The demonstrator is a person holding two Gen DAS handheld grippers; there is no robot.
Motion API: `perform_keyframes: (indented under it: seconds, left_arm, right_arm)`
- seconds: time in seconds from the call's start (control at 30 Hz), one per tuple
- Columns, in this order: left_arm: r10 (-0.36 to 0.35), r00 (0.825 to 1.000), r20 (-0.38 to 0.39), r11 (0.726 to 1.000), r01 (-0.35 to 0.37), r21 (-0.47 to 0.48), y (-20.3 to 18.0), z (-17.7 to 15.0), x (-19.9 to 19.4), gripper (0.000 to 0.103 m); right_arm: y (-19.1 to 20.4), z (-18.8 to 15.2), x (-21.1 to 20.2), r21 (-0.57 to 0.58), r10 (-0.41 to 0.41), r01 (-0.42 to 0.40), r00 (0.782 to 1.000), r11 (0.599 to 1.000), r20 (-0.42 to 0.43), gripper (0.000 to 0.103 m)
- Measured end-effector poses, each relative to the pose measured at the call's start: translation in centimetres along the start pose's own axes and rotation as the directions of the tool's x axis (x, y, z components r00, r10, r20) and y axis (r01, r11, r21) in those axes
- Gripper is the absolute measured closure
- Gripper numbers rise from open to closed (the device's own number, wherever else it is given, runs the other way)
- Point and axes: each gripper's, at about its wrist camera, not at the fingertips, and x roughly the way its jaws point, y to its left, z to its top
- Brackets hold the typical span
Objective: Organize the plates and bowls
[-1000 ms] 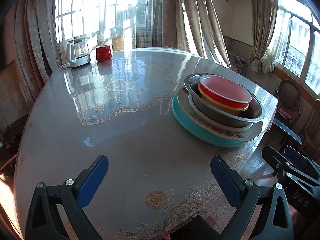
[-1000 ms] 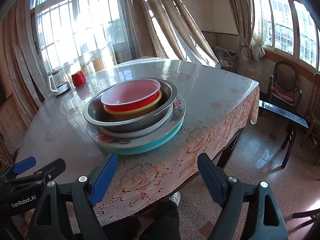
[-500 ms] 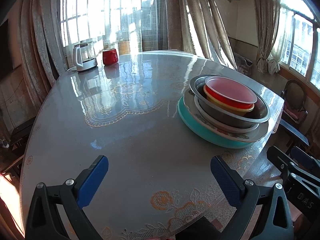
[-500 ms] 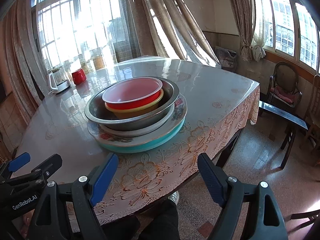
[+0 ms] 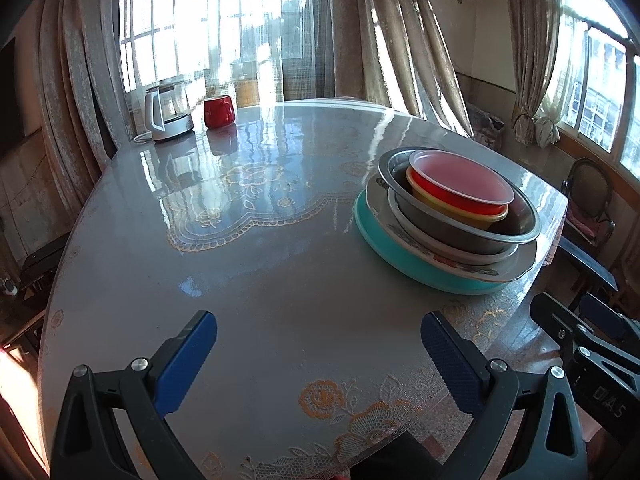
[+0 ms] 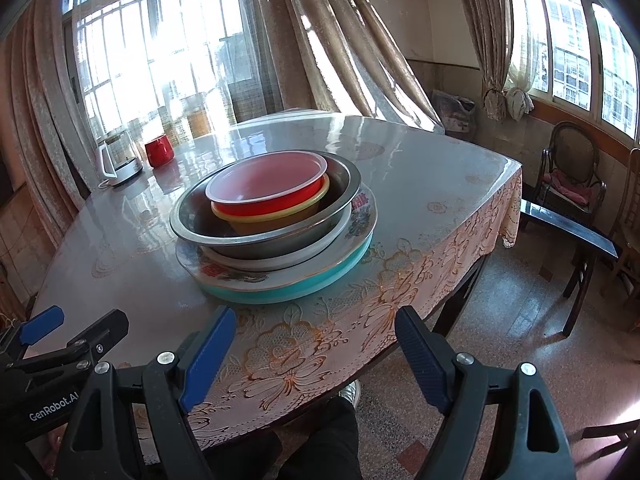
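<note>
Red bowl [image 6: 267, 184] tops the nested stack [image 6: 276, 236] at frame centre on the counter [image 6: 420, 184], largest dish lowest for stability; both tools, left [image 5: 318, 346] and right [image 6: 316, 344], gape empty.

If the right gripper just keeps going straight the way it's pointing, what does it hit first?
Most likely the turquoise plate at the bottom of the dish stack, just past the lace tablecloth edge. The right gripper is open and empty, aimed downward toward it. Depth is unclear, so it may meet the tablecloth first.
</note>
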Motion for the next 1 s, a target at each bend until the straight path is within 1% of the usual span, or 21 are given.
perform_keyframes:
  seconds: [0.6, 1.0]
  left_arm:
    - [-0.009, 1.0, -0.01, 1.0, 0.01, 0.006, -0.23, -0.2, 0.1, 0.0]
    - [-0.003, 1.0, 0.005, 1.0, 0.003, 0.009, -0.36, -0.24, -0.08, 0.0]
  right_arm:
    - [-0.11, -0.12, 0.35, 0.003, 0.003, -0.003, 1.0, 1.0, -0.016, 0.02]
    - [-0.18, -0.17, 0.37, 0.005, 0.002, -0.002, 1.0, 1.0, -0.018, 0.02]
